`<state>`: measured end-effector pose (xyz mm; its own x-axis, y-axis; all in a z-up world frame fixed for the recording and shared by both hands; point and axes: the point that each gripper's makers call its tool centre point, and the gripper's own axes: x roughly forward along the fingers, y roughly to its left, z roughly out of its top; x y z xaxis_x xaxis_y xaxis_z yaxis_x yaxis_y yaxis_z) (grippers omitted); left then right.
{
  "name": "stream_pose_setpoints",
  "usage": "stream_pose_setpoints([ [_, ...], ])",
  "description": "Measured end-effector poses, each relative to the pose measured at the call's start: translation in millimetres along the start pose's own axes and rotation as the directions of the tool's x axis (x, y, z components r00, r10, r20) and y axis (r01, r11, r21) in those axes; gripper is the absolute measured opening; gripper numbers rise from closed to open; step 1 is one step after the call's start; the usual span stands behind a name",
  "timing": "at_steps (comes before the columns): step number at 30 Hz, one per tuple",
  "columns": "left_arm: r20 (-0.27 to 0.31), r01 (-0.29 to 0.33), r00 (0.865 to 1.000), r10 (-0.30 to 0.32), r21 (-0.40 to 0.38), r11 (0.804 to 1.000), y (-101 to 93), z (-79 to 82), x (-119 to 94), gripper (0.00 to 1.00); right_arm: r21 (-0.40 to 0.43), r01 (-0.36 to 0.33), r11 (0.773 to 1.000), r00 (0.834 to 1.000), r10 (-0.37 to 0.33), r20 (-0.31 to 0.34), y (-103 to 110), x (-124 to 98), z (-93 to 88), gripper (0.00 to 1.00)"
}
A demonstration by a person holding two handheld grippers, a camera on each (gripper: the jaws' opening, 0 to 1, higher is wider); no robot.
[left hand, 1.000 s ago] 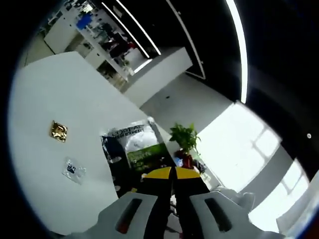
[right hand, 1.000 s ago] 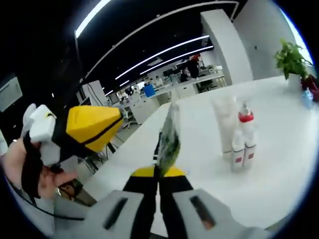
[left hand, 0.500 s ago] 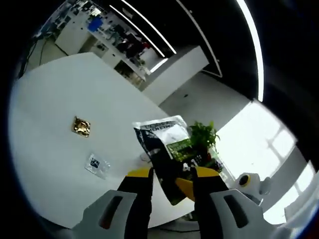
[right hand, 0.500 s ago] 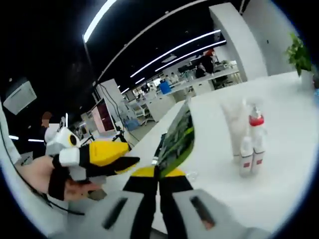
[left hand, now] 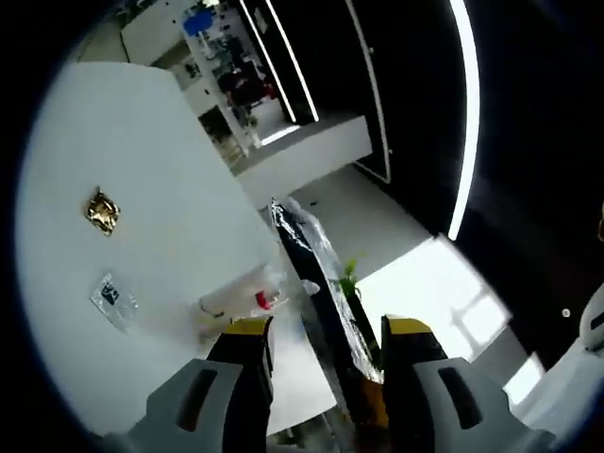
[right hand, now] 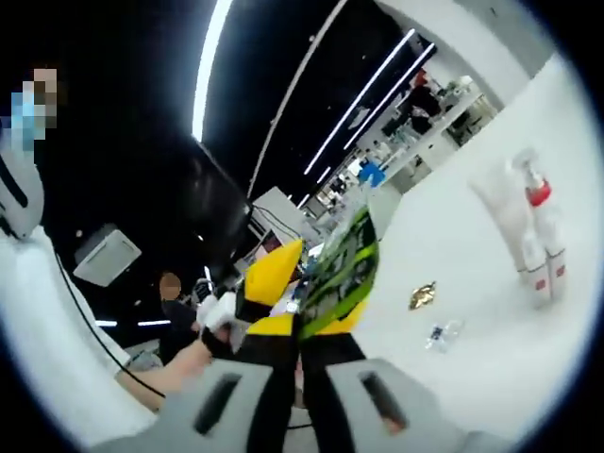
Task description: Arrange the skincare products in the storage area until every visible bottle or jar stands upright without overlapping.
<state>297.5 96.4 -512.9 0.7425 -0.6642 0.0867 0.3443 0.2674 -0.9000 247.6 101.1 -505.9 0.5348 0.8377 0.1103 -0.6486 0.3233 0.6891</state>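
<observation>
A white desk (left hand: 160, 217) stands in a dim open office under ceiling light strips. On it, from the left in the left gripper view, lie a gold packet (left hand: 101, 210), a clear sachet (left hand: 111, 295) and a tube with bottles (left hand: 247, 297). The left tool (left hand: 326, 340) is spread wide, the pouch (left hand: 326, 293) standing edge-on between its jaws. The right tool (right hand: 300, 326) is clamped on the pouch's lower edge.
</observation>
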Motion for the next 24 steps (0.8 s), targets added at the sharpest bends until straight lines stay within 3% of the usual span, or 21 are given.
stream_pose_setpoints([
  [4, 0.026, 0.039, 0.999, -0.038, -0.028, 0.999, -11.4, -2.7, 2, 0.26, 0.047, -0.017, 0.999, 1.000, 0.016, 0.022, -1, -5, 2.4, 0.01],
  [7, 0.034, 0.055, 0.998, -0.054, -0.023, 0.998, -16.6, -4.9, 4, 0.07, 0.033, 0.003, 0.999, 1.000, -0.002, -0.014, -7, -8, -1.8, 0.01],
  [10, 0.025, 0.029, 0.999, -0.028, -0.029, 0.999, -12.0, -9.3, 7, 0.06, 0.041, 0.006, 0.999, 1.000, -0.005, -0.021, -10, -11, -0.7, 0.02],
  [13, 0.012, 0.000, 1.000, 0.000, -0.019, 1.000, -8.2, -12.5, 9, 0.03, -0.002, 0.039, 0.999, 0.996, -0.040, -0.081, -20, -18, -8.1, 0.13],
  [15, 0.012, -0.015, 1.000, 0.015, -0.001, 1.000, -6.9, -8.6, 8, 0.00, -0.042, 0.068, 0.997, 0.984, -0.074, -0.161, -29, -27, -19.7, 0.22],
  [17, -0.002, -0.024, 1.000, 0.025, 0.066, 0.997, -6.4, -3.7, 7, 0.00, -0.053, 0.084, 0.995, 0.977, -0.093, -0.193, -36, -35, -24.7, 0.34],
  [20, -0.064, -0.059, 0.995, 0.071, 0.168, 0.984, -2.5, -3.8, 4, 0.00, -0.014, 0.105, 0.994, 0.975, -0.106, -0.193, -46, -49, -23.3, 0.49],
  [24, -0.197, -0.067, 0.973, 0.119, 0.253, 0.965, 1.8, -17.5, 0, 0.00, 0.036, 0.108, 0.994, 0.985, -0.102, -0.140, -58, -63, -3.6, 0.54],
])
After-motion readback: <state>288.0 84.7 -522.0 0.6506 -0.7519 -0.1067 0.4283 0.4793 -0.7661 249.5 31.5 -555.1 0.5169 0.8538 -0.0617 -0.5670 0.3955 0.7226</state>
